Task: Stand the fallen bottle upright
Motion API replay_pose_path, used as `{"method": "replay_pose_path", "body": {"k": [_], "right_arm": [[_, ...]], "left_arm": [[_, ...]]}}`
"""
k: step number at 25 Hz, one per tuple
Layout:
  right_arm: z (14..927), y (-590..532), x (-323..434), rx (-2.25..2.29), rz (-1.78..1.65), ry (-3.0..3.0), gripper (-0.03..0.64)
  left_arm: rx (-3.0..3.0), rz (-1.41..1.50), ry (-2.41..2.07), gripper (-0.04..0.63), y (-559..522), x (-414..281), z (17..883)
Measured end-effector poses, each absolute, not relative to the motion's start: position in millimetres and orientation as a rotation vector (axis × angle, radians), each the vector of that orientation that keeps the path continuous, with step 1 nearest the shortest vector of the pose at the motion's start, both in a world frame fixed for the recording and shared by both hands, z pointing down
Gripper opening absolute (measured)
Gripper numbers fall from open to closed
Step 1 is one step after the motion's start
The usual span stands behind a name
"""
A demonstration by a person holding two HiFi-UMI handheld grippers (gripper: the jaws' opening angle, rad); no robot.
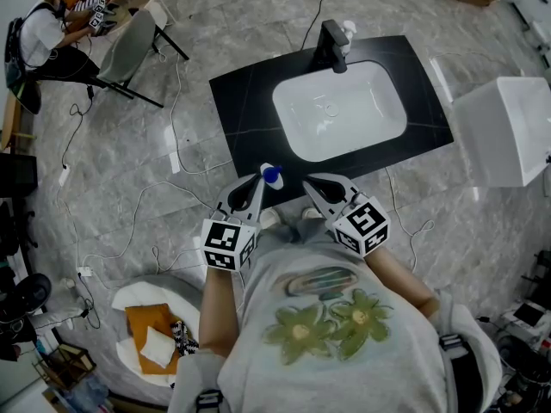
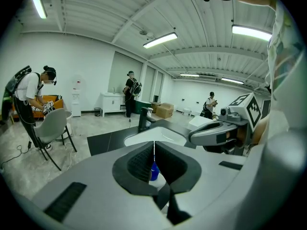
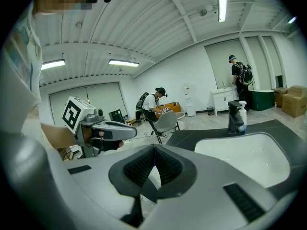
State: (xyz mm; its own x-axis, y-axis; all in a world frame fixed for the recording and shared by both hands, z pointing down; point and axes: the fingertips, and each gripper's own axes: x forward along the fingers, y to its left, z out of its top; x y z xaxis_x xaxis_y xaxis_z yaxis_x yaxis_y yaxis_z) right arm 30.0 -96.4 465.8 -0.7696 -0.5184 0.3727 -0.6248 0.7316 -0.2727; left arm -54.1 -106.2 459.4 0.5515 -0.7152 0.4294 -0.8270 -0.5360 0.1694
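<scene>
Closest to the head camera is the person's grey flower-print shirt [image 1: 331,321], with both forearms reaching out from it. The left gripper [image 1: 261,181] has its jaws pressed together at the tips. A blue-capped bottle [image 1: 272,176] sits right at those tips, at the near edge of the black counter [image 1: 241,101]. The left gripper view shows only its blue cap, through the hollow behind the closed pads. The bottle's body is hidden, so I cannot tell whether it is touched or how it lies. The right gripper [image 1: 312,182] is just beside it, jaws also fully together with nothing between them. Beyond are the white sink basin [image 1: 379,132], a black faucet [image 1: 330,46] and a soap dispenser [image 1: 347,31]. A white box [image 1: 504,132] stands to the right. Cables [image 1: 129,239] trail over the floor toward a chair [image 1: 129,46].
</scene>
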Motion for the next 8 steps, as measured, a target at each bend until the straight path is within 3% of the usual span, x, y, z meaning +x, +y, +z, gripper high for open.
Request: {"method": "replay_pose_path", "body": {"k": [8], "right_arm": [[466.0, -93.5, 28.1, 0.901, 0.562, -2.658, 0.041]], "left_arm": [[2.425, 0.443, -1.258, 0.018, -103.9, -58.2, 460.6]]}}
